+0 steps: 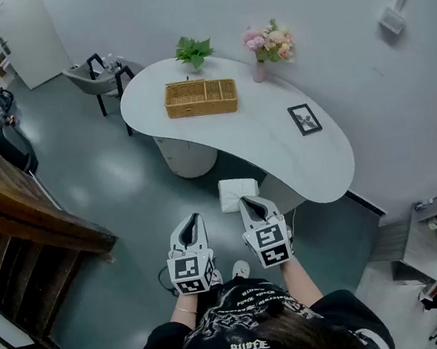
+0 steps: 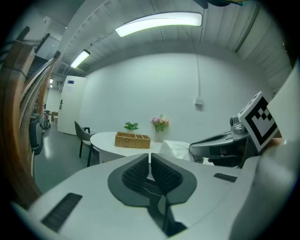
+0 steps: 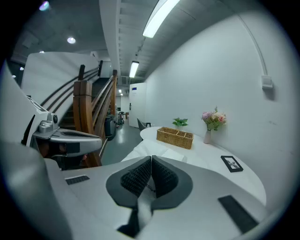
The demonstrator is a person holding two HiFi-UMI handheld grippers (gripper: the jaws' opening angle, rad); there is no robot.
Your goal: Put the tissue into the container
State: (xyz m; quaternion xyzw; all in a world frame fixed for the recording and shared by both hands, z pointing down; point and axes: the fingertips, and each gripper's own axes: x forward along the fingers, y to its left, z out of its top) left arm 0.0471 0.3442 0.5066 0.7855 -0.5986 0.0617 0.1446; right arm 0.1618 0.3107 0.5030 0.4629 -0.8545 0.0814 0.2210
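Observation:
A white tissue (image 1: 237, 193) hangs in the air short of the table's near edge, with my right gripper (image 1: 248, 202) shut on it. In the right gripper view the tissue (image 3: 149, 151) spreads out past the closed jaws of that gripper (image 3: 151, 160). The container is a wicker basket (image 1: 200, 98) with compartments, far off on the white table (image 1: 306, 165); it also shows small in both gripper views as the basket (image 2: 132, 140) (image 3: 175, 137). My left gripper (image 1: 192, 220) hangs beside the right one, shut and empty (image 2: 150, 159). Its view catches the tissue (image 2: 178, 149) to the right.
A potted plant (image 1: 194, 50) and a vase of flowers (image 1: 268, 46) stand at the table's far edge. A black picture frame (image 1: 304, 119) lies on its right part. A grey chair (image 1: 94, 76) stands behind the table. A wooden staircase rail (image 1: 22, 213) runs along the left.

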